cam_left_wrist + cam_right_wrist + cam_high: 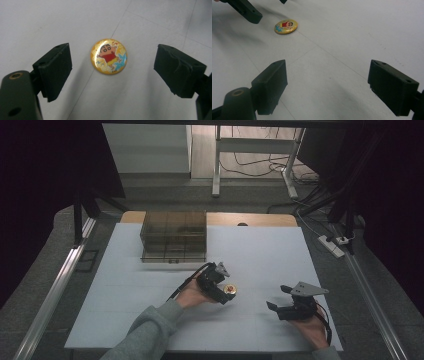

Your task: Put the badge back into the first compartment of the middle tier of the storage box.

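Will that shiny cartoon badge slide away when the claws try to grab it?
Probably a bit: the badge looks glossy and lies flat on the smooth table, so it may skid. It seems stiff, thin and light, hard to pinch with the open left gripper.

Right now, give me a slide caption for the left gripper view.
Left claw open above a round yellow cartoon badge lying flat on the white table, jaws apart on either side.

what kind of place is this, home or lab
Most likely a lab or recording room, not a home: a white-covered table hemmed by dark curtains, a power strip with loose cables on the floor, and a hand-held left gripper poised over a cartoon badge.
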